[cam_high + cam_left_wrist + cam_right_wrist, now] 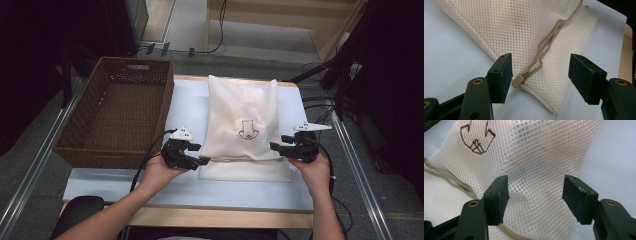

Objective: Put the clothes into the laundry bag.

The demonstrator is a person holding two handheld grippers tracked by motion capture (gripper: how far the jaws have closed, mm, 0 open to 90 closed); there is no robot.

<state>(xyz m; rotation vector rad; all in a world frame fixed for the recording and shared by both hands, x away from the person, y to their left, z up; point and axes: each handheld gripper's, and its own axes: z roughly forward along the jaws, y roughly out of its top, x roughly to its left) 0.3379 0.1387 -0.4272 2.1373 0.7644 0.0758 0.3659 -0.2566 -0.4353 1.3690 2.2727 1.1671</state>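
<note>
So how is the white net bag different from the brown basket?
The mesh bag is pale cream, soft and lying flat on the table; the wicker basket is dark brown and stiff, with upright walls. The mesh bag is bulged by something inside and has a tan drawstring; the wicker basket is open on top and looks empty. Both sit on the same table and are full of little holes.

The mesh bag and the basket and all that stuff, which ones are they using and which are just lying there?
In use:
- mesh bag, with its drawstring
- left tongs, open at its near left corner
- right tongs, open at its near right corner

Just lying about:
- wicker basket, empty, beside the bag
- cables on the floor
</note>
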